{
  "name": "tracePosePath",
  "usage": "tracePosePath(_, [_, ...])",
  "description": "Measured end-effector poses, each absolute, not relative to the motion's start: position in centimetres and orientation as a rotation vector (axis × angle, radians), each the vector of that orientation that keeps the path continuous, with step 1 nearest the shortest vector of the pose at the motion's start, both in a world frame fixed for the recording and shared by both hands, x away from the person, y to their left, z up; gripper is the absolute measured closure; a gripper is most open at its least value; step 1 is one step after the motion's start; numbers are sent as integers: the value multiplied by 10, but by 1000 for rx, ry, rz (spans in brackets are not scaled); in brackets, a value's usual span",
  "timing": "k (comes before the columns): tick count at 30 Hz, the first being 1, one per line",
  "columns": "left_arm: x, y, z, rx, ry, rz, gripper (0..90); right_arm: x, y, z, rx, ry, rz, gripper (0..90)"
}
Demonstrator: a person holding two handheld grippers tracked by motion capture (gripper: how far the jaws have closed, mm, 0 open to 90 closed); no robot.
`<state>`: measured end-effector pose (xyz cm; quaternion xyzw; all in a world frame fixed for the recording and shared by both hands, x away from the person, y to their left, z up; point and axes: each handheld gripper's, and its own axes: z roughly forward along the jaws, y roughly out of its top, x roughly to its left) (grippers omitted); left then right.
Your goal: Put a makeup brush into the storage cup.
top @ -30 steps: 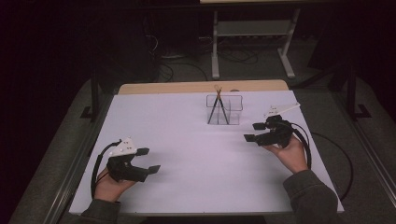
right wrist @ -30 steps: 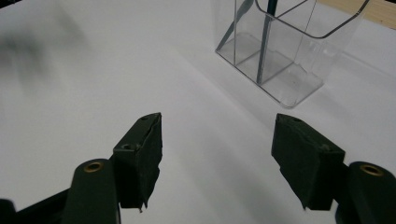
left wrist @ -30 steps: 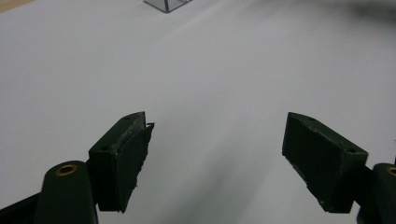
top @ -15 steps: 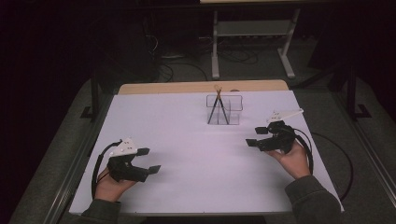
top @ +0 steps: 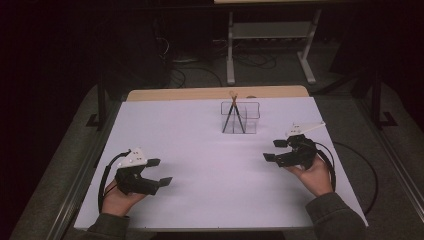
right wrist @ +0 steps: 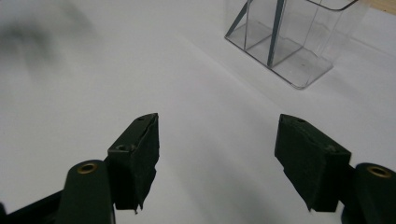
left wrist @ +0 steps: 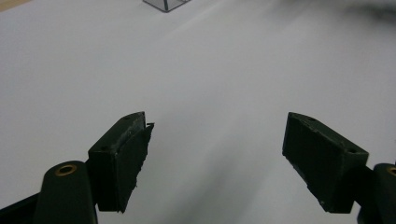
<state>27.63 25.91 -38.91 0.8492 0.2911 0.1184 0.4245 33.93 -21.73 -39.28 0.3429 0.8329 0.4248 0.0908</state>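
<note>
A clear plastic holder [top: 250, 119] with compartments stands at the back middle of the white table top [top: 210, 150]. Two thin sticks [top: 233, 114] lean crossed inside it. My left gripper [top: 161, 171] rests at the near left, open, with nothing between its fingers; the left gripper view shows it [left wrist: 217, 140] over bare white surface, with a corner of the holder [left wrist: 166, 3] far off. My right gripper [top: 272, 150] sits at the right, open and empty. In the right gripper view it [right wrist: 217, 135] points toward the holder [right wrist: 299, 51], well short of it, and a stick [right wrist: 275, 32] shows inside.
A wooden strip [top: 215, 93] runs along the table's far edge. Beyond it on the dark floor stands a metal frame [top: 270, 40] among loose cables. Black cables trail from both grippers, and one loops off the table's right side [top: 367, 175].
My right gripper has drifted slightly toward the near edge, away from the holder. The left gripper has stayed in place.
</note>
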Motion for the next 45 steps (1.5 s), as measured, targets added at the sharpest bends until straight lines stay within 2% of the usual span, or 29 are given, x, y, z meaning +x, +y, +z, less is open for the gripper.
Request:
tracePosePath(33, [276,258,-392,2128,731,289,213,316,-225,-409,1081,2458,1291,248])
tracePosePath(45, [275,257,-394,2135,733,280,212,309,-228,-413,1115,2443,1296,201])
